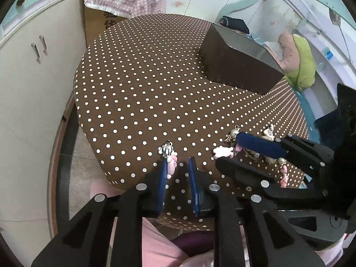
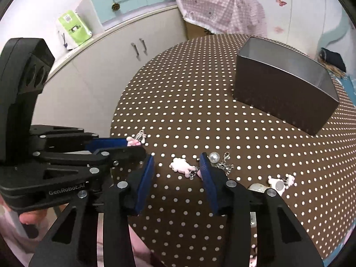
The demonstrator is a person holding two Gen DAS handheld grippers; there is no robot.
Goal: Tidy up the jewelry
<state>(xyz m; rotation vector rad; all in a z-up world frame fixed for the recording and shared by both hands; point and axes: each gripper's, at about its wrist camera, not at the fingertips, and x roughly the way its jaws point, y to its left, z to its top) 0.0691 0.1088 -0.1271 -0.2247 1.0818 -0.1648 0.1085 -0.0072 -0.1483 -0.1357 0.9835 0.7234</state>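
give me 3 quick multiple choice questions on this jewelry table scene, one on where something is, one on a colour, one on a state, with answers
1. Where is the dark box on the dotted table?
A. far side, away from the grippers
B. between the right gripper's fingers
C. on the floor

2. What colour are the pads on the right gripper?
A. red
B. blue
C. white

3. What state is the right gripper in?
A. shut on the pearl bead
B. shut and empty
C. open, fingers either side of the pink charm

Answers: 1 A, the box stands beyond the jewelry. 2 B, both pads show blue. 3 C, a wide gap shows between the fingers, with the charm in it.
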